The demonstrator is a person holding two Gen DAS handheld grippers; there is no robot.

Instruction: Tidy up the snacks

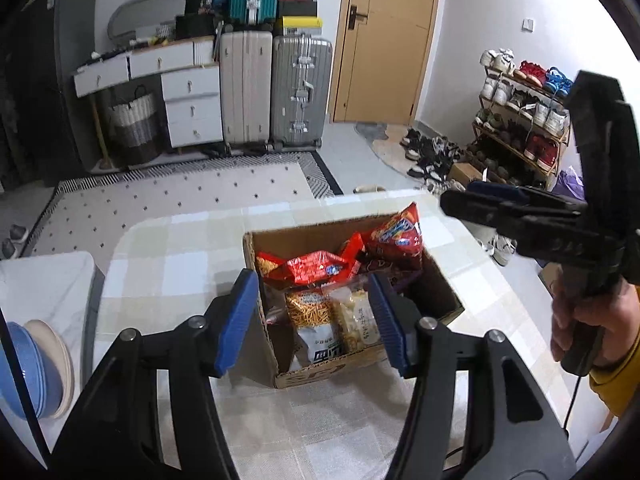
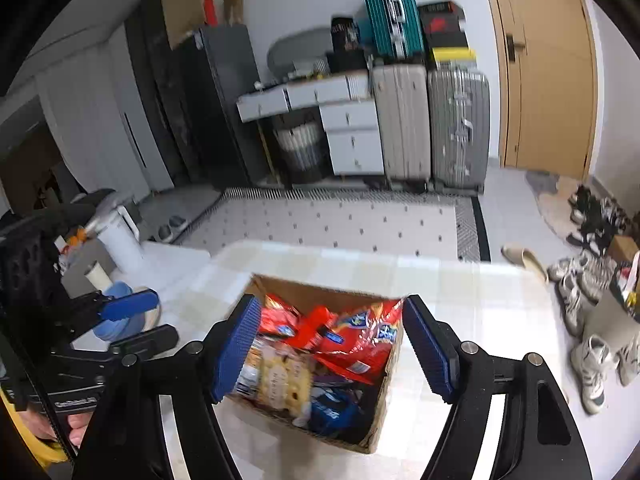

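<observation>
we see both grippers above the cardboard box (image 1: 352,368) on the checked table (image 1: 168,248). the left gripper (image 1: 312,320) and right gripper (image 2: 336,352) each have jaws apart, holding nothing. red snack bags (image 2: 352,340) and a noodle-stick pack (image 1: 312,312) fill the box.

Open cardboard box (image 1: 440,292) stands upright on the checked table, flaps up. Inside, packed close: red snack bags (image 1: 316,266) on top, one tall red bag (image 1: 396,236) leaning at the far side, noodle-snack pack (image 1: 312,312), biscuit pack (image 2: 280,380), blue pack (image 2: 332,408).
</observation>
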